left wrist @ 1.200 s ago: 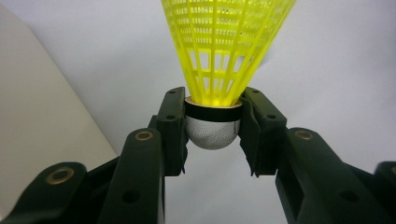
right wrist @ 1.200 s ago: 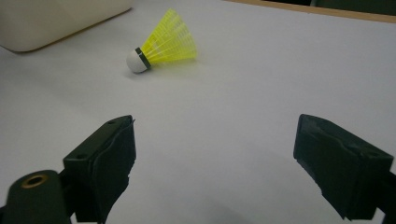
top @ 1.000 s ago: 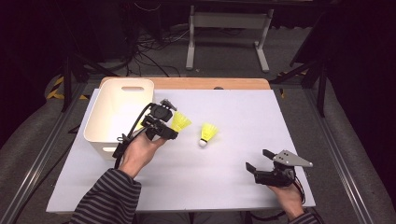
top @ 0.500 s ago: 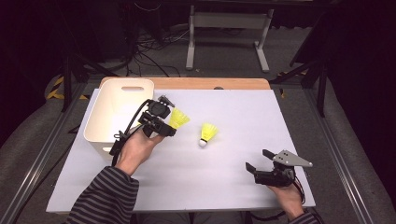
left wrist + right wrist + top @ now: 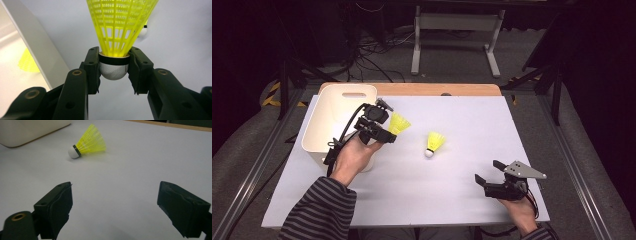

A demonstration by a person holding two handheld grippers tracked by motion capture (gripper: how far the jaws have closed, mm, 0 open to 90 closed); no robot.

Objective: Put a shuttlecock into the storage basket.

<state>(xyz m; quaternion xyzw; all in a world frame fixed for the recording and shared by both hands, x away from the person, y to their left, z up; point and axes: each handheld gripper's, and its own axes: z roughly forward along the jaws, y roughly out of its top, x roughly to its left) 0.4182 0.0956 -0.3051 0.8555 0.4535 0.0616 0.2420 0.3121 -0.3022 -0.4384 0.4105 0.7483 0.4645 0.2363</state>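
Observation:
My left gripper (image 5: 388, 131) is shut on the cork base of a yellow shuttlecock (image 5: 399, 123), held just right of the white bin (image 5: 328, 102). In the left gripper view both jaws clamp the rounded cork (image 5: 113, 71), and the yellow skirt (image 5: 120, 27) points away from me. Another yellow shuttlecock (image 5: 27, 62) lies inside the bin, past its wall (image 5: 35, 42). A further yellow shuttlecock (image 5: 434, 143) lies on its side mid-table, also seen from the right gripper (image 5: 86, 145). My right gripper (image 5: 487, 173) rests open near the front right, nothing between its jaws (image 5: 115, 202).
A white sheet (image 5: 462, 120) covers the table, with a wooden strip (image 5: 437, 89) along the far edge. Metal rails run along both sides. A metal stand (image 5: 454, 22) and cables sit on the dark floor beyond.
The left gripper has carried its shuttlecock slightly left and away, closer to the bin. The right gripper and the shuttlecock on the table have not moved.

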